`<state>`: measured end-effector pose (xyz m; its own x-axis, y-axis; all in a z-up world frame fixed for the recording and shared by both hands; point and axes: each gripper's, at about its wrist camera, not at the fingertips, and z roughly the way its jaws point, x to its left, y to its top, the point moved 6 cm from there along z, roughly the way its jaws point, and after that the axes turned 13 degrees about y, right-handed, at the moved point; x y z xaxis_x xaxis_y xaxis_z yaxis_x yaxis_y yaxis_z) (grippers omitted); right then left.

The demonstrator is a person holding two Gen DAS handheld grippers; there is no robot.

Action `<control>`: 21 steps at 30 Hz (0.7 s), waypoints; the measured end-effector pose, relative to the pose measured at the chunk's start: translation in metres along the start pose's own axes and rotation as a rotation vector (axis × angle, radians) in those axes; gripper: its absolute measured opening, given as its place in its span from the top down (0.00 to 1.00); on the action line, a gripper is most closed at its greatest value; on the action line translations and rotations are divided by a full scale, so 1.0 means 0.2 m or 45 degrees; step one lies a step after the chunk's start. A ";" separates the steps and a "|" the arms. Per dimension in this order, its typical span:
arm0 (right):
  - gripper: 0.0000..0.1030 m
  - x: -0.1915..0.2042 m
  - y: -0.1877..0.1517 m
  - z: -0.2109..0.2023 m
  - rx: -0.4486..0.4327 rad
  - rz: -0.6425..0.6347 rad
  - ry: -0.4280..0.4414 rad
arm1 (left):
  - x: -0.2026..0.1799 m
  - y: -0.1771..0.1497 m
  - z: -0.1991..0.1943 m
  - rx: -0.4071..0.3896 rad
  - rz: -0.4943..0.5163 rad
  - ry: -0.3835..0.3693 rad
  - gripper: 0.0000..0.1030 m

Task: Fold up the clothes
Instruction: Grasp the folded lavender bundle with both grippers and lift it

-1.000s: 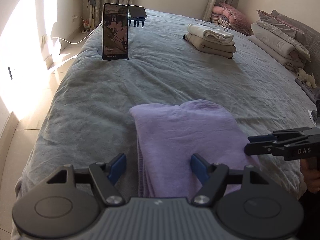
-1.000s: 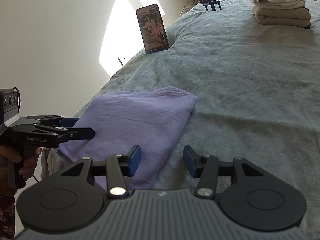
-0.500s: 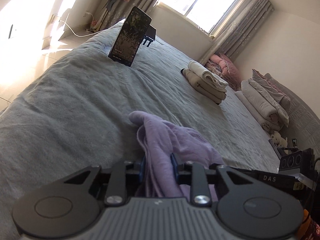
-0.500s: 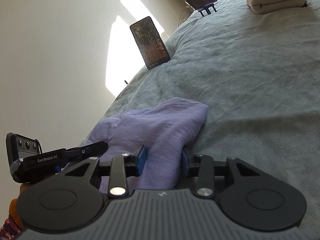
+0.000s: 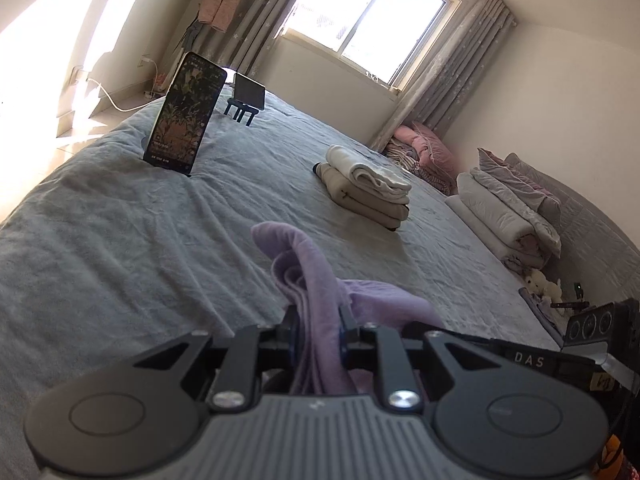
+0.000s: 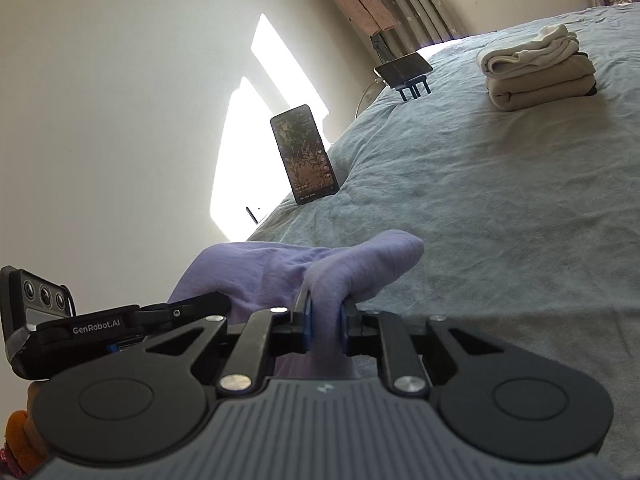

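Left wrist view: your left gripper (image 5: 318, 322) and right gripper (image 6: 325, 322) are closing on the near edge of the folded lilac cotton garment (image 5: 316, 280), which extends straight ahead over the grey bedspread (image 5: 120, 240).

Lilac garment (image 5: 320, 300): soft matt knit cloth, slightly fuzzy, bunched into folds. Bedspread (image 5: 120, 232): grey matt cloth with a fine nap, lightly creased. Left hand-held gripper (image 5: 318, 330) and right hand-held gripper (image 6: 325, 326): matt black plastic arms, ribbed grey plastic housing, bright metal screw heads, blue pads (image 6: 307, 330) of smooth finish. Folded stack (image 5: 366, 188): cream and beige cloth, thick and matt. Phone (image 5: 184, 116): glossy glass screen. Curtains (image 5: 440, 76): grey matt cloth with a pale print. Wall (image 6: 120, 100): smooth matt paint.
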<state>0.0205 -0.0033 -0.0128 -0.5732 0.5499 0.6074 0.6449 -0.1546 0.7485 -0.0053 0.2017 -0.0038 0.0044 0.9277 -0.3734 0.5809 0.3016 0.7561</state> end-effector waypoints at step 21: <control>0.84 -0.23 0.62 -0.52 -0.132 -0.163 -0.178 | -0.79 0.31 0.30 -0.047 0.015 -0.142 0.83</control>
<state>0.0744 -0.1331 0.0795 -0.5667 0.6781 0.4680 0.5119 -0.1553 0.8449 0.0790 0.0611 0.0697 0.1027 0.9014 -0.4205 0.5501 0.3007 0.7791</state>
